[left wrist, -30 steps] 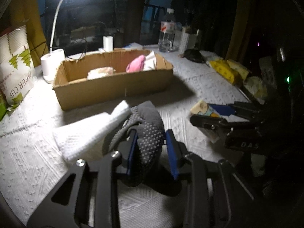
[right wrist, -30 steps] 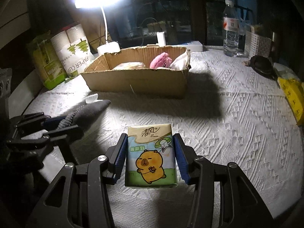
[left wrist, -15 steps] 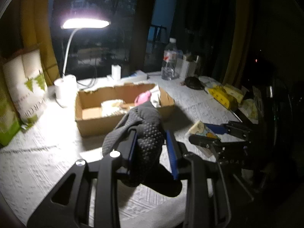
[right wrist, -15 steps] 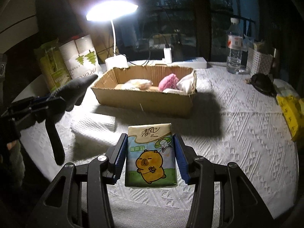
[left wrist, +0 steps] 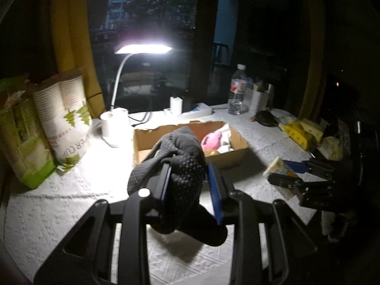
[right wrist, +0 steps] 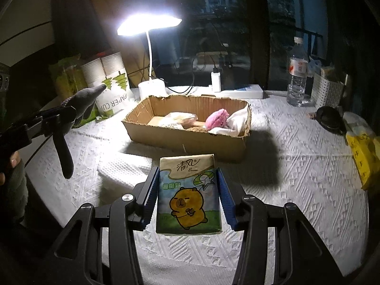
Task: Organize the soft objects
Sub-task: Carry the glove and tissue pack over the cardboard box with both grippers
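My left gripper (left wrist: pixel 190 180) is shut on a dark grey dotted sock (left wrist: pixel 185 166) and holds it high above the table; it also shows in the right wrist view (right wrist: pixel 59 116), at the left. My right gripper (right wrist: pixel 187 190) is shut on a tissue pack (right wrist: pixel 188 197) printed with a cartoon capybara, held above the table in front of the cardboard box (right wrist: pixel 190 140). The box holds a pink soft toy (right wrist: pixel 217 121), a white cloth (right wrist: pixel 235 123) and a pale bundle (right wrist: pixel 178 118). A folded white towel (right wrist: pixel 123 168) lies on the table left of the pack.
A lit desk lamp (right wrist: pixel 149 23) stands behind the box. Paper cup packs (right wrist: pixel 111 85) are at back left. A water bottle (right wrist: pixel 296 73), a white basket (right wrist: pixel 327 92) and a dark object (right wrist: pixel 330 118) are at back right. Yellow packs (right wrist: pixel 363 156) lie at the right edge.
My left gripper has risen well above the table with the sock, leaving the white towel behind. My right gripper has also lifted a little with the tissue pack.
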A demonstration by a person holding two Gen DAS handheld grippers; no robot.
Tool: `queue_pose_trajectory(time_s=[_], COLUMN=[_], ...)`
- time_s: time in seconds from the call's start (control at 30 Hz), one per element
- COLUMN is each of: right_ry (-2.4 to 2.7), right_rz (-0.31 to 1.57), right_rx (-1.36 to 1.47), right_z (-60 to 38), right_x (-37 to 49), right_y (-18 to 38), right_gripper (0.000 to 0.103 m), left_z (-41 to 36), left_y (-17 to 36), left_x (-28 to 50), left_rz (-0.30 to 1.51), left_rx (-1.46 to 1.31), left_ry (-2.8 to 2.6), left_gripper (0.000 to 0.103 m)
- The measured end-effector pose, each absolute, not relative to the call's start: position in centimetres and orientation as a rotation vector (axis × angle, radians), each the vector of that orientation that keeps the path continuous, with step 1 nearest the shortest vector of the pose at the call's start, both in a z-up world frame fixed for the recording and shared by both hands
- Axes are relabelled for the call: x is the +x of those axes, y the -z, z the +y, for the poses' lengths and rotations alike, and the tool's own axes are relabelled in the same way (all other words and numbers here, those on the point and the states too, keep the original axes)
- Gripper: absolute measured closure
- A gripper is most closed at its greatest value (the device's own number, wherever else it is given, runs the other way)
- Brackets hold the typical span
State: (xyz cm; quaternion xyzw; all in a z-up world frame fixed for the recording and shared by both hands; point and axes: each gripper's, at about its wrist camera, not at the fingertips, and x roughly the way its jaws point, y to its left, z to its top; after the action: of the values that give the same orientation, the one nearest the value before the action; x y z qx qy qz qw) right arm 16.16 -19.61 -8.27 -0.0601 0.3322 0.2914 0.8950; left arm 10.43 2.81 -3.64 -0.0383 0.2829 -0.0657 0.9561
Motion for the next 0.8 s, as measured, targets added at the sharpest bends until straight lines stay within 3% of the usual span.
queue_pose_trajectory(time_s=[0.8], right_ry=[-0.617], right_rz=[0.679], right_rx=[-0.158], right_z=[-16.6], right_x=[20.8], right_y=[6.7], right_gripper=[0.053], left_z=[5.4], left_y=[4.0], left_x=[14.9], left_rz=[0.573], left_rx=[-0.093], left_ry=[0.093], left_gripper=[0.072])
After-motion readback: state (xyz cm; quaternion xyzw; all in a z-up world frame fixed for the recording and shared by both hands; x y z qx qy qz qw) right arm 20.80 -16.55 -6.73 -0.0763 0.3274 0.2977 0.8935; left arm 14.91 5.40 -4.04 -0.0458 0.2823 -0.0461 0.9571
